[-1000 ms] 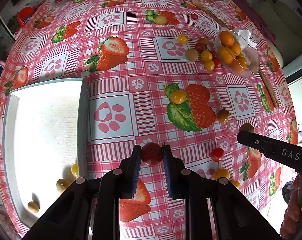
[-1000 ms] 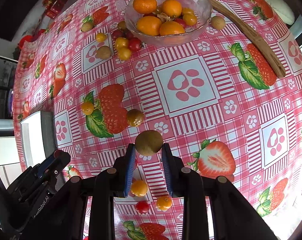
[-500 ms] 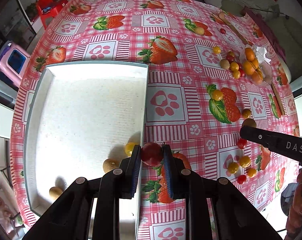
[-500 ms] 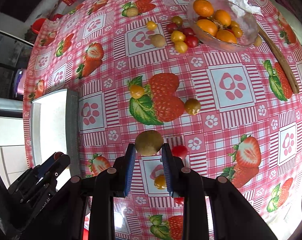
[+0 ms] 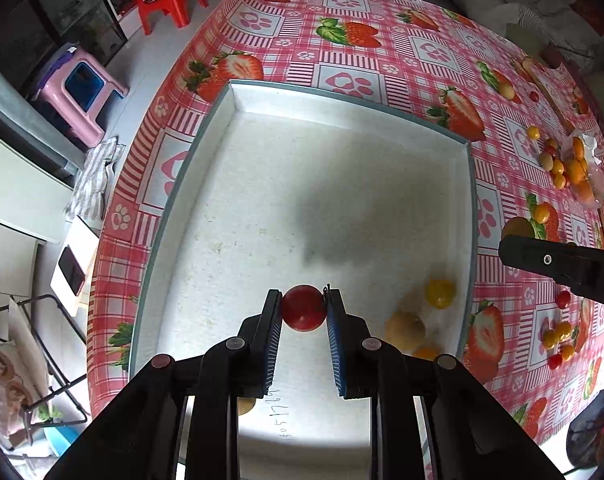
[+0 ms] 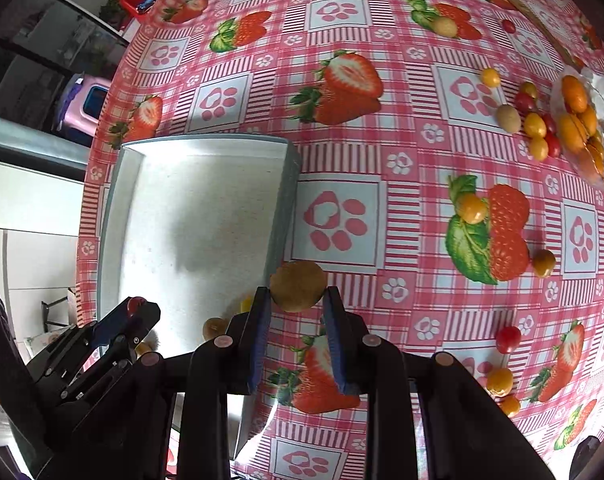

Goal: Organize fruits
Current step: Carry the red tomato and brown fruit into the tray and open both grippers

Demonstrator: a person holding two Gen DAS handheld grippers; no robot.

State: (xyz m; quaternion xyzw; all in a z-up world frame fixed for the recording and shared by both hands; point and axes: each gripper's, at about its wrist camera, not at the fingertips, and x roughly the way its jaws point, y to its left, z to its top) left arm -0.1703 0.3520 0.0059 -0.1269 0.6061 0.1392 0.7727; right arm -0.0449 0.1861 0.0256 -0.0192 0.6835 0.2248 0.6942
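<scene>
My left gripper [image 5: 304, 305] is shut on a red cherry tomato [image 5: 304, 313] and holds it above the floor of the white tray [image 5: 262, 200]. A brown fruit [image 5: 405, 332] and a yellow tomato [image 5: 440, 293] lie in the tray's near right corner. My right gripper [image 6: 295, 297] is shut on a brown kiwi-like fruit [image 6: 298, 285], above the tablecloth just right of the tray wall [image 6: 284, 204]. The left gripper [image 6: 134, 312] shows in the right wrist view, over the tray. The right gripper finger [image 5: 557, 260] shows at the right of the left wrist view.
Loose red and yellow tomatoes [image 6: 501, 380] lie on the strawberry tablecloth at the right. A clear bowl of oranges [image 6: 581, 120] stands at the far right with fruits beside it. The table's left edge drops to the floor, with stools [image 5: 82, 92] below.
Both grippers have moved left with their fruits. The left one went from the tray's right wall to over the tray floor; the right one came up to the tray's right wall.
</scene>
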